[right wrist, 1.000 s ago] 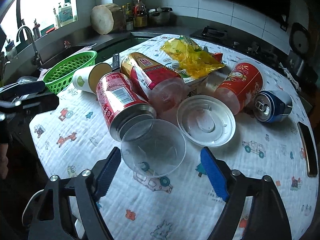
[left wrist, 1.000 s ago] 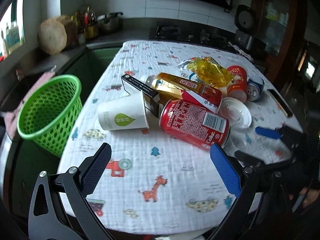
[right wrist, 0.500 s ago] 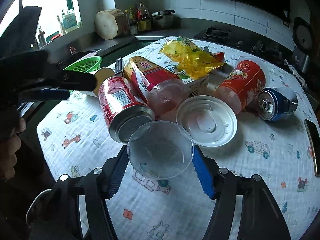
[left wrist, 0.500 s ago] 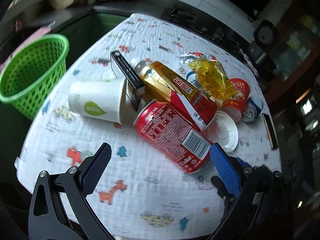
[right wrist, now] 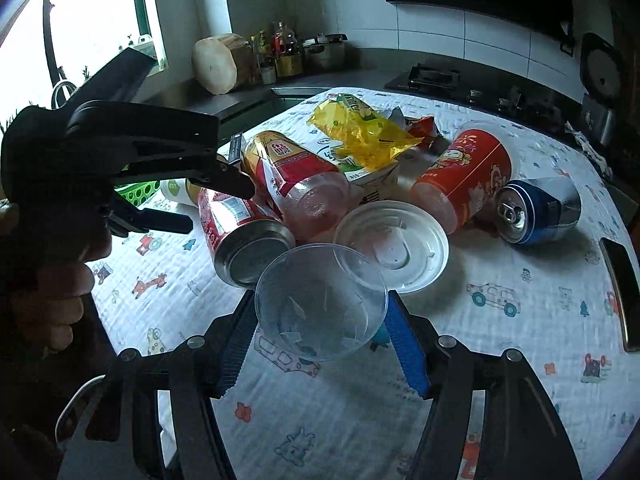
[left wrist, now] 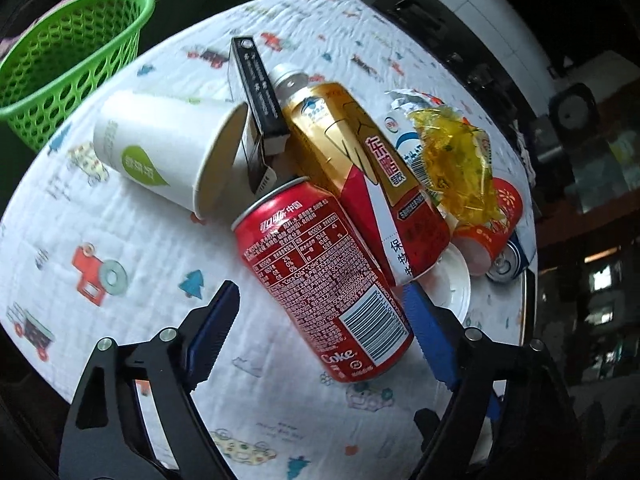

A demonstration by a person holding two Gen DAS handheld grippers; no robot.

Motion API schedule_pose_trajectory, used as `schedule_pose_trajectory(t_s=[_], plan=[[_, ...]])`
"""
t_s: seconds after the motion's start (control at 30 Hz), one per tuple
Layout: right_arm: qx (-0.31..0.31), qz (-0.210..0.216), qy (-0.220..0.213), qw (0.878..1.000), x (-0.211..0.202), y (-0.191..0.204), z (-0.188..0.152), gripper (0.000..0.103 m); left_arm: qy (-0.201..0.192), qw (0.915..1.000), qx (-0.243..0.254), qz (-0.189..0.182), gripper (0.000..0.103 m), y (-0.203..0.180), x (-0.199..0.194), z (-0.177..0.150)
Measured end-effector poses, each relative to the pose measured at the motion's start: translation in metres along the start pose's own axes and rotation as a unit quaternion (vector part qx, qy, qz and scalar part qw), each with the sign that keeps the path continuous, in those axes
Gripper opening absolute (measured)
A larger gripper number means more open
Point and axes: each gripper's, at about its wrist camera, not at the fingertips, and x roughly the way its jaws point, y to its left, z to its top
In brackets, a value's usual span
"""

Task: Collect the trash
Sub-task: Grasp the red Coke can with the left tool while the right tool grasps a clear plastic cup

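Observation:
A red Coke can (left wrist: 320,276) lies on its side on the patterned tablecloth (left wrist: 120,240). My left gripper (left wrist: 322,332) straddles its near end and its jaws are closing. A gap still shows between the left pad (left wrist: 216,328) and the can. From the right wrist view the left gripper (right wrist: 218,206) hangs over the same red can (right wrist: 240,232). My right gripper (right wrist: 322,340) is shut on a clear plastic cup (right wrist: 320,304), whose mouth faces the camera. A green mesh basket (left wrist: 68,52) stands off the table's far left edge.
Around the can lie a white paper cup (left wrist: 160,152), a black box (left wrist: 258,92), a gold-and-red bottle (left wrist: 360,168) and a yellow wrapper (left wrist: 456,160). A white lid (right wrist: 396,248), a red cup (right wrist: 464,176), a blue can (right wrist: 540,212) and a phone (right wrist: 620,292) lie to the right.
My left gripper has rolled and dropped closer, bringing the red can between narrowing jaws. My right gripper has closed its pads onto the clear cup and holds it.

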Motion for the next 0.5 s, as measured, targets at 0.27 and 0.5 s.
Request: schedule_pose_trajectory(t_s=[0.27, 0.5], plan=[[0.006, 0.001, 0.002, 1.000, 0.001, -0.005, -0.001, 0.062, 0.017, 0.9994, -0.031, 0.003, 0.081, -0.003, 0.018, 0.006], [0.006, -0.001, 0.005, 1.000, 0.002, -0.006, -0.002, 0.062, 0.028, 0.9986, -0.043, -0.017, 0.071, -0.002, 0.027, 0.008]])
